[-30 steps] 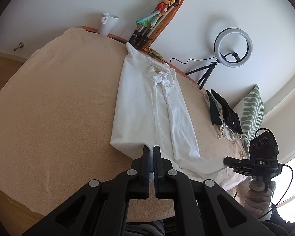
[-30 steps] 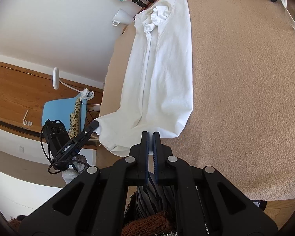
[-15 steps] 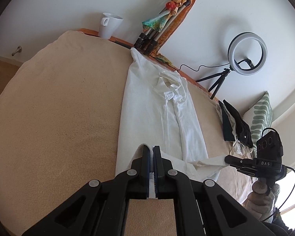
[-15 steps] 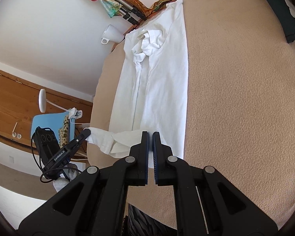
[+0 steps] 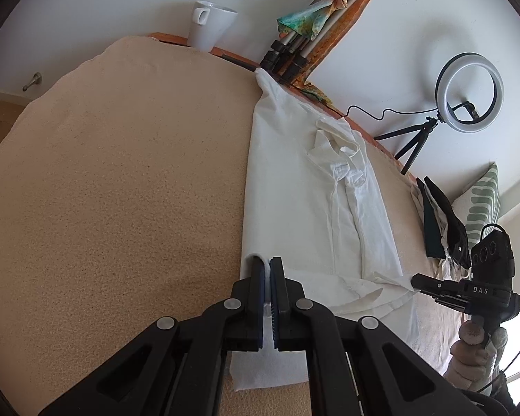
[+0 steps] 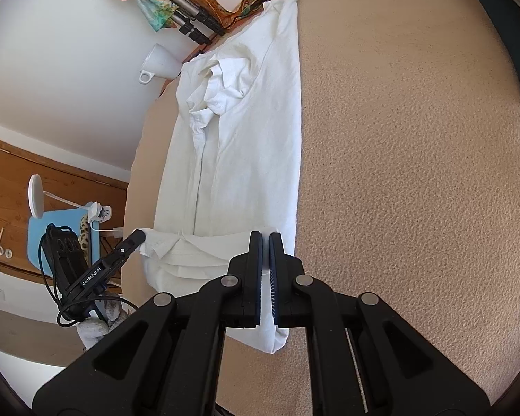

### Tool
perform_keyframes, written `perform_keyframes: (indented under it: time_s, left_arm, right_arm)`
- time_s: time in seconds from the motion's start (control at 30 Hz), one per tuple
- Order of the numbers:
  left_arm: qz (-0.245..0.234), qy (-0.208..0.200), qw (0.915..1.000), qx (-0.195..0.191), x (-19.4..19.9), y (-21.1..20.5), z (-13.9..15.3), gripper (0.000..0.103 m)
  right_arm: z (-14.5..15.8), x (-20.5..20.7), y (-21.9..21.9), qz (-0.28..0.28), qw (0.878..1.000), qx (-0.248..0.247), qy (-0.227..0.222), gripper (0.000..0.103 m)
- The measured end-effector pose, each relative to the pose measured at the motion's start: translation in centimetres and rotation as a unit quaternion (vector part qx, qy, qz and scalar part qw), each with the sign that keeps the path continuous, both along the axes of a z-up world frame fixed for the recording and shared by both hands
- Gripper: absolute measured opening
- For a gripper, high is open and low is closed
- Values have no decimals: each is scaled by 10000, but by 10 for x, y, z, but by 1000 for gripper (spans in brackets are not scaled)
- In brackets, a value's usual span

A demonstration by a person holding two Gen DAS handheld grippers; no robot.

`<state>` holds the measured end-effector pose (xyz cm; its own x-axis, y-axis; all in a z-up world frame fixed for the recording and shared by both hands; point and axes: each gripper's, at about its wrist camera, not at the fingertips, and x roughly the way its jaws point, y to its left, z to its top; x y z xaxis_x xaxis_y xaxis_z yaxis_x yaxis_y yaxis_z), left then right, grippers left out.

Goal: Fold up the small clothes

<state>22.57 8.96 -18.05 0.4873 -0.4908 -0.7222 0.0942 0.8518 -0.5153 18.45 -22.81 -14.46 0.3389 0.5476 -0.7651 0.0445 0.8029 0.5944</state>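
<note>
I see the beige surface (image 5: 114, 180) spreading wide ahead of both sets of fingers, and the white shirt (image 5: 294, 187) lies lengthwise on it, collar end far from the fingers and its sides folded inward into a long strip. The hem end nearest me is lifted and doubled over the body of the shirt. My left gripper (image 5: 267, 267) is clamped tight on one hem corner, white cloth pinched between its fingers (image 5: 257, 277), and my right gripper (image 6: 265, 242) is closed the same way on the other hem corner, fabric showing in the narrow slit. In the left view the right gripper sits off to the right at the shirt's edge, held in a gloved hand (image 5: 475, 350). Beyond the shirt's far end a white mug (image 5: 209, 24) stands at the wall, a ring light (image 5: 469, 93) on a tripod to its right, and dark folded clothes (image 5: 440, 222) lie just beside the shirt on the right.
</note>
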Motion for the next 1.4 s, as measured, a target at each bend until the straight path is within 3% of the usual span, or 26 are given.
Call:
perform_keyframes:
  time_s: [0.13,0.2,0.23,0.3,0.37,0.47,0.57,0.73,0.8,0.97,1.17,1.27,1.33,1.4]
  left_arm:
    - [-32,-42,10000,60,4,-2,0,6]
    - [1,-93,9999,144,4,-1,4,29]
    - [59,-177,9997,167,4,2,8,29]
    - [93,-321,9993,140,1,9,16,30]
    - [46,-465,9988,151,-5,14,25,30]
    - [-259,-652,9972,256,-22,15,35,30]
    - [-732,-579,9945,468,-38,6,33,29]
    - [-1269,-360,9857,1044,-46,-16,11,25]
    - [-1379,-308,9837,1109,-43,-22,4,23]
    - [-1375,-401,9821,1222,-23,-31,1,23]
    - [-1001,-681,9862,1127,15,-37,12,23]
    - [-731,-769,9869,1217,27,-33,17,23]
    - [-596,-738,9899,1052,28,-23,20,23]
    - [-519,-697,9913,993,21,-12,21,25]
  right_arm:
    - [0,2,1,16,9999,-108,-16,5]
    - [1,3,1,72,9999,-111,-34,5]
    - [4,3,0,54,9998,-163,-63,6]
    - [11,1,-1,52,9996,-230,-151,12]
    - [19,-3,-5,-2,9993,-274,-249,32]
    - [34,-18,-4,43,9976,-438,-539,32]
    - [40,-36,7,369,9962,-321,-722,32]
    - [24,-47,41,896,9927,-383,-716,32]
    - [14,-45,52,997,9920,-424,-644,32]
    - [-2,-32,63,1071,9924,-318,-511,32]
    - [-1,-14,49,575,9962,-37,-647,32]
    - [3,-5,35,64,9966,-297,-770,32]
    - [7,-3,26,-219,9936,-716,-841,32]
    - [10,-5,17,-340,9926,-833,-817,32]
